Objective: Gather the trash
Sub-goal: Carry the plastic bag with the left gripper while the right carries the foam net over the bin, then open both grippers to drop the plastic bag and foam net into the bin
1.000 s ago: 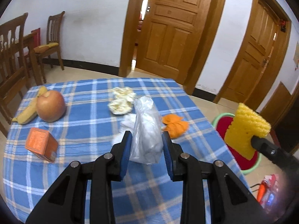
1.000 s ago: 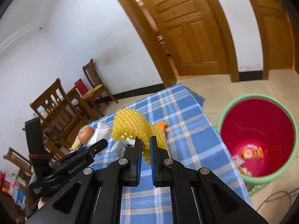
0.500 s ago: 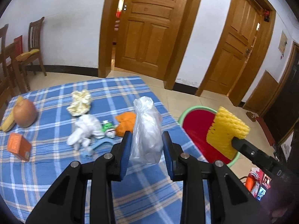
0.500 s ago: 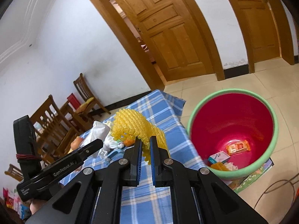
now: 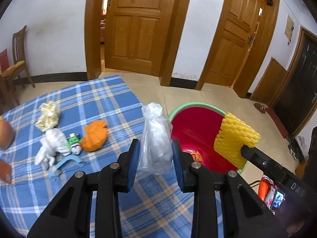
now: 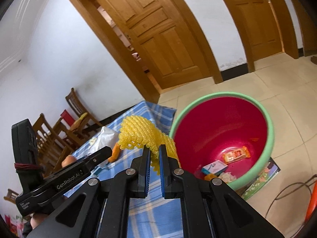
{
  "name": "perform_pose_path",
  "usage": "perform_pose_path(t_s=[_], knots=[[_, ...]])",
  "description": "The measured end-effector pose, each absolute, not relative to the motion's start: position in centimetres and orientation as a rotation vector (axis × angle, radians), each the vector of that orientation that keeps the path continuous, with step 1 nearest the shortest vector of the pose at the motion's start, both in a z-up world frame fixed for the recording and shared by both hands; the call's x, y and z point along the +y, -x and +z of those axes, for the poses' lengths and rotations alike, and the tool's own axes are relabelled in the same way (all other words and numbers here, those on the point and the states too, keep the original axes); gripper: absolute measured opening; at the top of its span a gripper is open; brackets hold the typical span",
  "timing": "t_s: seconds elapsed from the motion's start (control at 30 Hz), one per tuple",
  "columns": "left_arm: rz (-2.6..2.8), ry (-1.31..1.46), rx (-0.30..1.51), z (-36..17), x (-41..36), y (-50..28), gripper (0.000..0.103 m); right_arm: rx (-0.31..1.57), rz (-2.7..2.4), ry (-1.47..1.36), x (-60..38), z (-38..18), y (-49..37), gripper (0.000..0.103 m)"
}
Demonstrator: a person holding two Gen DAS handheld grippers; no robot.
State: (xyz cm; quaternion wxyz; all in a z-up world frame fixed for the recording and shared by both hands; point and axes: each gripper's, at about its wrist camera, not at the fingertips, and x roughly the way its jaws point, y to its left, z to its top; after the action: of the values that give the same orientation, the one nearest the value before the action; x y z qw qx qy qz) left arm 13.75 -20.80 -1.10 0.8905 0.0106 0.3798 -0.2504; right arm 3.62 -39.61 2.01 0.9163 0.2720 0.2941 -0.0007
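Left wrist: plastic bag (image 5: pixel 156 138) btwn left hand-held gripper (image 5: pixel 155 158) pads.

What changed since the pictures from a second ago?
Both grippers swung away from the table toward the red bin, which now fills more of each view. Nothing was picked up or dropped. The left gripper still pinches the clear plastic bag, and the right gripper still pinches the yellow foam net. The trash on the blue checked cloth stayed put.

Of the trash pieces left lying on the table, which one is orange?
The crumpled orange wrapper, lying between the small green-and-white packet and the table's right edge; the other scraps there are white, pale yellow or blue.
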Motion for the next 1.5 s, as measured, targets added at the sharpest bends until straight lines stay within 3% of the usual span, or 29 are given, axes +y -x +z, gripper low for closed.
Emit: perform_pose_path(t_s=[1.17,1.23,1.27,1.33,1.5], knots=[[-0.615,-0.185,0.904,-6.2,-31.0,-16.8,0.033,0.686,-0.192,-0.615,-45.1,-2.6,-6.0,0.010],[-0.613,-0.191,0.903,-6.2,-31.1,-16.8,0.036,0.688,-0.197,-0.615,-45.2,-2.7,-6.0,0.011],[-0.607,-0.192,0.902,-6.2,-31.1,-16.8,0.043,0.691,-0.196,-0.619,-45.2,-2.8,-6.1,0.011],[-0.599,-0.192,0.893,-6.0,-31.0,-16.6,0.048,0.696,-0.189,-0.631,-45.2,-2.8,-6.2,0.013],[-0.593,-0.182,0.884,-5.6,-30.6,-16.4,0.052,0.686,-0.189,-0.647,-45.4,-2.6,-5.9,0.037]])
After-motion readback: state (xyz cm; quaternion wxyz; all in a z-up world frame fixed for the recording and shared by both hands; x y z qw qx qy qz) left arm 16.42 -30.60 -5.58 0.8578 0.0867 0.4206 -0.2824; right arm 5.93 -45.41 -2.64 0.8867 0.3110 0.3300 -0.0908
